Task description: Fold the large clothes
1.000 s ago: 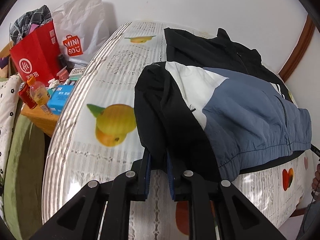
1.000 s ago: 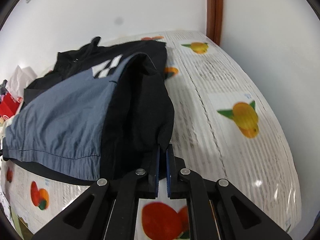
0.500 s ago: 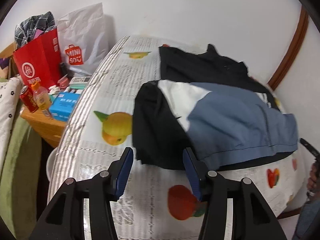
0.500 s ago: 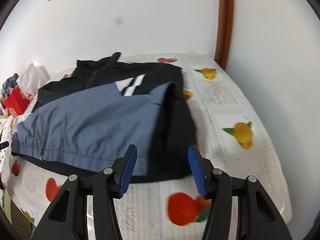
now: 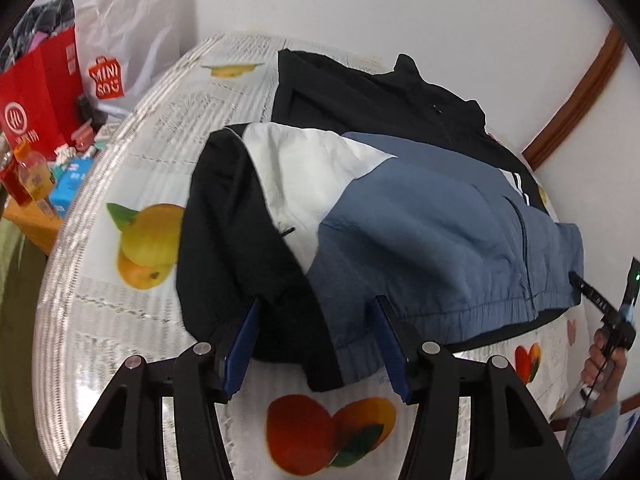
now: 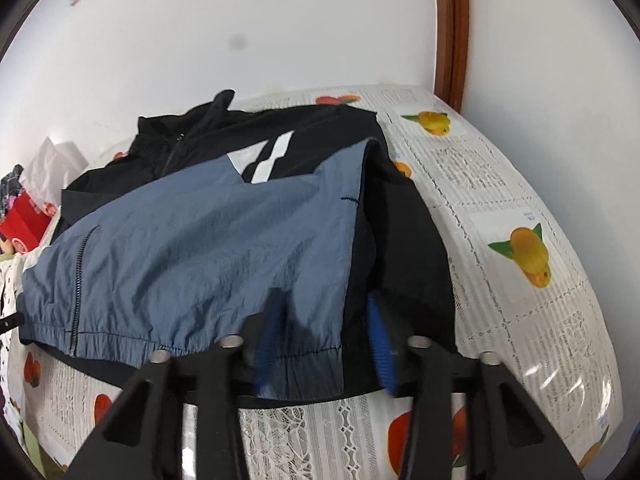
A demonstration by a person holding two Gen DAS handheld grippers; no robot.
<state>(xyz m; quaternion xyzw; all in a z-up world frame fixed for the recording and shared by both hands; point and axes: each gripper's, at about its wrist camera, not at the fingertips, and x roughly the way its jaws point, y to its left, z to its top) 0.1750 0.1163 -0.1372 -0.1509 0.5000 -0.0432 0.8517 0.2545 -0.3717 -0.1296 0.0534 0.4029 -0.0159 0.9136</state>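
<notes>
A fruit-printed desk (image 5: 132, 128) carries the jacket (image 5: 420, 216), sleeves folded in, its long axis running away from both grippers toward the wall. Left gripper (image 5: 316, 344) and right gripper (image 6: 324, 340) hover wide apart over the near hem, holding nothing. A white bag (image 5: 132, 40) reads MINISO.

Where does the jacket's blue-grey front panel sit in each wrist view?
Left wrist view: the blue-grey panel fills centre-right, its hem reaching the open left tool.
Right wrist view: the blue-grey panel spreads centre-left, its hem under the open right tool.
Shared landmark: the jacket's black collar at the far end, near the white wall.
</notes>
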